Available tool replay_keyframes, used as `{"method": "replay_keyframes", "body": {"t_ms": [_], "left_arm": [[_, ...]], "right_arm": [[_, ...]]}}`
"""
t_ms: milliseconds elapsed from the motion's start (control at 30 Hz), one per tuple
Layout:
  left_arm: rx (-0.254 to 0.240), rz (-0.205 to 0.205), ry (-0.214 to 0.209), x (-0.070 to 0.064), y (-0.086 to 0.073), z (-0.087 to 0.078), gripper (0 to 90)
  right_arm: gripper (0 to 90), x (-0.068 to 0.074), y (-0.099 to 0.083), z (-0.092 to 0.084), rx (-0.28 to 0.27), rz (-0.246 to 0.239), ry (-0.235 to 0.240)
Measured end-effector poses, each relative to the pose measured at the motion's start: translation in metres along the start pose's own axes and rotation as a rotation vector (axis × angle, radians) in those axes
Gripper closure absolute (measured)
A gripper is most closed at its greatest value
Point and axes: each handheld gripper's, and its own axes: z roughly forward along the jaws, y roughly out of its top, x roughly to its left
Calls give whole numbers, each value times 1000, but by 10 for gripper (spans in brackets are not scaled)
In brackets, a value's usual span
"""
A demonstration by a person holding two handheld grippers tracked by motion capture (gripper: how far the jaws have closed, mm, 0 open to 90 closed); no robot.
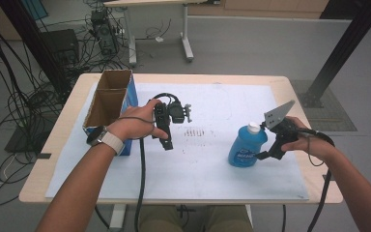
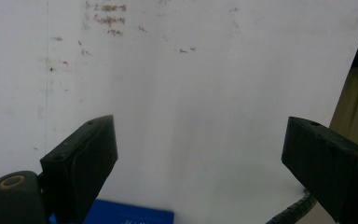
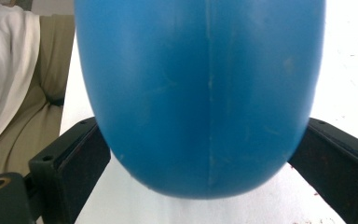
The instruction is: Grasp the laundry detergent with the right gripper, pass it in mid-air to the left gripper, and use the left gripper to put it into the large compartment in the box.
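A wide table [image 1: 290,84] carries a big white sheet [image 1: 212,174] that covers most of its top. A brown cardboard box [image 1: 107,99] with blue sides stands by the left edge of the table, nearer the far side, and it has two open parts inside. A blue bottle [image 1: 246,145] with a white cap stands upright on the white sheet, toward the right edge and the near side. The right gripper [image 1: 266,153] is at the bottle's right side. In the right gripper view its two black jaws sit on either side of the bottle's round blue body [image 3: 205,93], right up against it, and they seem to pinch it. The left gripper [image 1: 166,144] is held over the sheet just beside the box, well apart from the bottle. Its jaws are spread wide with nothing between them but the white sheet [image 2: 191,93].
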Motion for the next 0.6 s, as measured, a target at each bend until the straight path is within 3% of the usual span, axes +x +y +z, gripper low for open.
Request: {"method": "replay_keyframes", "body": {"t_ms": [600], "left_arm": [[0,1,1,1,-2,0,107]], "right_arm": [[64,-2,1,2,-2,-17,7]]}}
